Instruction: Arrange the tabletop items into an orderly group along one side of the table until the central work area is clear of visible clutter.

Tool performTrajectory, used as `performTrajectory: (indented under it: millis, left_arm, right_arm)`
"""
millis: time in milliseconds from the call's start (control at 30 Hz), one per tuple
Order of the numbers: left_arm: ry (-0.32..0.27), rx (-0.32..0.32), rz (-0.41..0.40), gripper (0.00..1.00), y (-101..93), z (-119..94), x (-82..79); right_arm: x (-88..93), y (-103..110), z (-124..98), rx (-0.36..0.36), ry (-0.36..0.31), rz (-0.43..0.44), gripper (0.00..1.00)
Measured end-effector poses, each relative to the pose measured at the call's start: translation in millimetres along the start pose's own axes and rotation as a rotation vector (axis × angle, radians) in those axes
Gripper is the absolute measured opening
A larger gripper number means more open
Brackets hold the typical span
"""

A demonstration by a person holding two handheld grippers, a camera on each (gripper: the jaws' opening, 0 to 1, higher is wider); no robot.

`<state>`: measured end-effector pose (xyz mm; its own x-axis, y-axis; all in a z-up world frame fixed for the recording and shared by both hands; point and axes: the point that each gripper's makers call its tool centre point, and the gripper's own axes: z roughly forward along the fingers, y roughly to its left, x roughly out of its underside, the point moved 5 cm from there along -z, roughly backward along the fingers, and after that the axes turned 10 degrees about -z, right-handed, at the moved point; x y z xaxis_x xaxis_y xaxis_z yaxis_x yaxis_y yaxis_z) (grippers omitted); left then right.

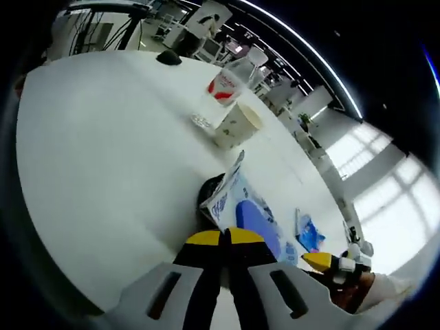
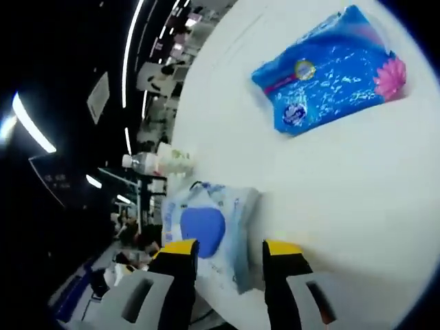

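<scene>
A white wipes pack with a blue oval lid (image 1: 251, 216) lies on the white table (image 1: 103, 165), partly over a black object (image 1: 210, 189). My left gripper (image 1: 225, 237) is shut, its yellow tips pressed together at the pack's near edge; whether they pinch the pack I cannot tell. My right gripper (image 2: 231, 249) is open, its jaws standing on either side of the near end of the wipes pack (image 2: 206, 230). A blue tissue pack with a pink flower (image 2: 330, 69) lies flat farther off. The right gripper (image 1: 320, 261), held by a hand, enters the left gripper view at lower right.
A paper cup (image 1: 237, 125) and a clear bottle with a red label (image 1: 227, 86) stand together beyond the wipes, with a small clear item (image 1: 201, 120) beside them. A black mouse-like object (image 1: 168, 57) sits near the far edge. The blue tissue pack (image 1: 309, 234) lies right of the wipes.
</scene>
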<state>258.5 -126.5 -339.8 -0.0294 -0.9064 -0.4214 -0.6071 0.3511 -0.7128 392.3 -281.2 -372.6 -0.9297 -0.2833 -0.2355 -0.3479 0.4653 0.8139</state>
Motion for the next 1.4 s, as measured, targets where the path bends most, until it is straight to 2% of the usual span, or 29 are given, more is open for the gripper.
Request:
performTrajectory:
  millis: [67, 100, 200, 233, 300, 367, 433, 467, 567, 600, 667, 700, 733, 767, 933, 1033, 1133, 1267, 1300, 1400]
  left_arm:
    - [-0.004, 0.004, -0.021, 0.00, 3.0, 1, -0.1]
    - [-0.003, 0.007, -0.027, 0.00, 2.4, 0, 0.6]
    - [-0.002, 0.007, -0.017, 0.00, 2.0, -1, 1.2]
    - [0.010, 0.012, 0.000, 0.00, 1.9, -1, 1.9]
    - [0.024, -0.014, 0.095, 0.03, 6.1, -4, 1.9]
    - [0.013, -0.044, 0.164, 0.13, 13.0, -6, -3.8]
    - [-0.033, -0.050, 0.157, 0.23, 16.1, -10, -14.2]
    - [-0.046, -0.017, 0.144, 0.24, 14.5, -10, -20.8]
    - [-0.042, 0.025, 0.140, 0.18, 20.0, -7, -32.8]
    - [-0.032, 0.029, 0.145, 0.13, 16.2, -5, -26.7]
    - [-0.006, 0.040, 0.148, 0.07, 18.2, 0, -25.9]
    - [0.020, 0.062, 0.123, 0.05, 17.2, 2, -22.2]
    - [0.000, 0.053, 0.113, 0.04, 19.1, 2, -24.3]
    - [0.011, 0.077, 0.086, 0.02, 16.3, 0, -23.9]
    - [-0.003, 0.088, 0.098, 0.00, 4.2, -4, -30.4]
    - [-0.013, 0.107, 0.110, 0.00, -5.2, -4, -38.5]
    - [-0.028, 0.138, 0.106, 0.00, -18.4, 0, -47.4]
    - [-0.005, 0.182, 0.069, 0.00, -24.0, 15, -50.9]
    - [0.017, 0.185, 0.057, 0.00, -27.3, 19, -49.6]
    - [0.034, 0.194, 0.086, 0.00, -37.8, 28, -51.4]
  right_arm:
    - [6.9, 1, 3, 0.011, 0.042, -0.018, 0.28]
    - [10.4, -2, 5, 0.030, 0.071, -0.065, 0.24]
    - [14.7, -9, 6, 0.077, 0.120, -0.151, 0.04]
    - [14.6, -6, 6, 0.054, 0.119, -0.153, 0.04]
    - [13.4, -5, 5, 0.047, 0.115, -0.125, 0.02]
    - [12.6, -7, 3, 0.052, 0.110, -0.110, 0.01]
    - [11.9, -6, 3, 0.048, 0.105, -0.096, 0.01]
    - [12.0, -6, 2, 0.046, 0.103, -0.109, 0.01]
    - [12.4, -5, 1, 0.041, 0.100, -0.113, 0.00]
    - [12.5, -5, 1, 0.040, 0.099, -0.111, 0.00]
    - [13.1, -1, -2, 0.037, 0.100, -0.124, 0.00]
    - [12.8, 1, -3, 0.040, 0.102, -0.136, 0.00]
    - [11.7, 1, -4, 0.045, 0.099, -0.150, 0.00]
    - [10.5, 1, -4, 0.044, 0.098, -0.150, 0.00]
    - [-2.3, 12, -11, 0.033, 0.055, -0.168, 0.00]
    - [-21.5, 22, -16, 0.030, 0.001, -0.269, 0.00]
    - [-36.0, 28, -20, 0.037, -0.036, -0.302, 0.00]
    - [-55.7, 27, -25, 0.076, -0.079, -0.416, 0.00]
    - [-57.4, 28, -26, 0.083, -0.082, -0.418, 0.00]
    - [-64.6, 31, -30, 0.102, -0.092, -0.463, 0.00]
